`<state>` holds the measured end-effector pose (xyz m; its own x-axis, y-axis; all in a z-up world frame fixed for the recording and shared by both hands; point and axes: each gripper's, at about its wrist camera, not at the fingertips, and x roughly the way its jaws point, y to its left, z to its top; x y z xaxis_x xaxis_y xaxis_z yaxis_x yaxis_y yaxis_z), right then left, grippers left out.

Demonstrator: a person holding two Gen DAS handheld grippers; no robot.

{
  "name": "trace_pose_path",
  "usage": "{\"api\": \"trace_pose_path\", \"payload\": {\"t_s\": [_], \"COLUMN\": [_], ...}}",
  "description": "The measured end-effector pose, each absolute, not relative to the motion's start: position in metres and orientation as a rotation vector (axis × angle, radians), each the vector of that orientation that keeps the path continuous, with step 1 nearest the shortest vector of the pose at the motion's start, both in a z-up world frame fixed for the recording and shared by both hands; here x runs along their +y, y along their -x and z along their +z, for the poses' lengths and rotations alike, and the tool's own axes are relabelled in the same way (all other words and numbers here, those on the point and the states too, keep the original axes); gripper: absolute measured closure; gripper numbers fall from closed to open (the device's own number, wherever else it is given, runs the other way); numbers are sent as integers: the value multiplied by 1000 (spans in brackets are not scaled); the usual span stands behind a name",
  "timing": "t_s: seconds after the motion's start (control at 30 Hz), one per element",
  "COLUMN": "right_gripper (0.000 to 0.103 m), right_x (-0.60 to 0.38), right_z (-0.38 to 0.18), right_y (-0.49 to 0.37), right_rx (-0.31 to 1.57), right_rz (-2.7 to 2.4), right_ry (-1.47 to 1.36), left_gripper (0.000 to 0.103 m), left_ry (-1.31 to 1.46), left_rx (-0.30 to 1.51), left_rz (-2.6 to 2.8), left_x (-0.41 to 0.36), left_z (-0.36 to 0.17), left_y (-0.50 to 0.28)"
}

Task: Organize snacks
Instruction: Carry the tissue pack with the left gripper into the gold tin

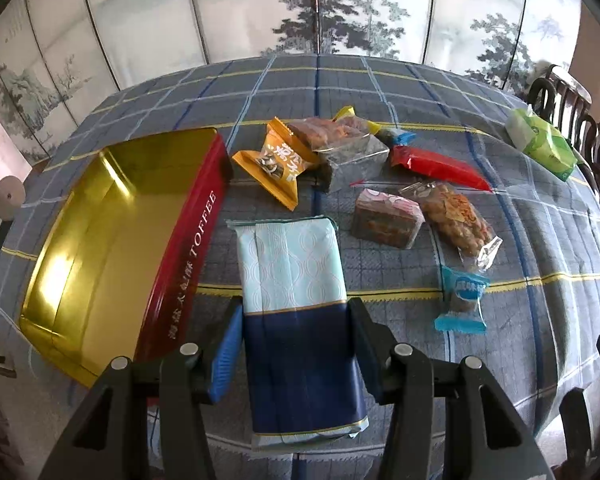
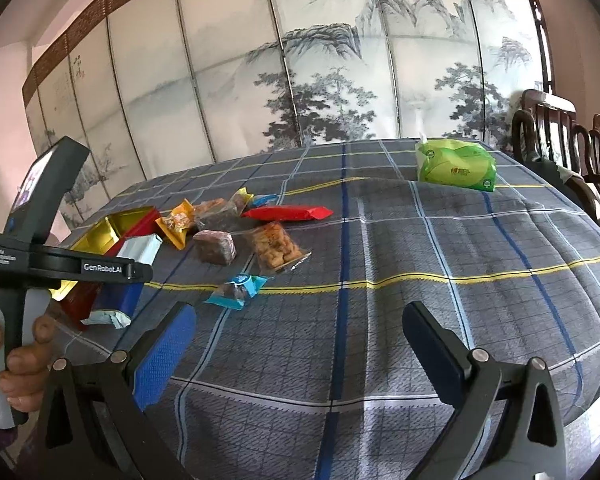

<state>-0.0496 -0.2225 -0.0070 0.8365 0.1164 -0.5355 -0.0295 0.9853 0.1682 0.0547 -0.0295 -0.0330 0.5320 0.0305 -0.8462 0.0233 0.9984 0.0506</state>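
Observation:
My left gripper (image 1: 296,336) is shut on a long packet (image 1: 296,280), pale blue at its far end and navy at the near end, with a pad pressed on each side. The packet sits just right of the open red toffee tin (image 1: 188,256), whose gold inside is bare. In the right wrist view the same packet (image 2: 132,276) shows tilted beside the tin (image 2: 140,216), under the left tool that a hand (image 2: 20,360) holds. My right gripper (image 2: 298,320) is open over the checked cloth with nothing between its fingers.
Loose snacks lie past the packet: an orange packet (image 1: 276,164), a clear bag of brown pieces (image 1: 332,132), a red stick pack (image 1: 440,168), a pink-topped block (image 1: 388,216), a bag of fried snacks (image 1: 460,216) and a blue-wrapped sweet (image 1: 464,296). A green tissue pack (image 2: 456,164) and chairs (image 2: 548,128) are at the far right.

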Motion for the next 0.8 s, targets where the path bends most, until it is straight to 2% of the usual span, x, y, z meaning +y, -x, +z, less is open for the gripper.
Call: {"api": "trace_pose_path", "payload": {"t_s": [0.8], "right_gripper": [1], "right_x": [-203], "right_z": [-4], "right_y": [38], "right_rx": [629], "right_rz": [127], "right_ry": [-137], "left_gripper": [51], "left_ry": [-72], "left_rx": [919], "left_rz": [5], "left_x": [-26], "left_z": [-2], "left_y": [-28]}}
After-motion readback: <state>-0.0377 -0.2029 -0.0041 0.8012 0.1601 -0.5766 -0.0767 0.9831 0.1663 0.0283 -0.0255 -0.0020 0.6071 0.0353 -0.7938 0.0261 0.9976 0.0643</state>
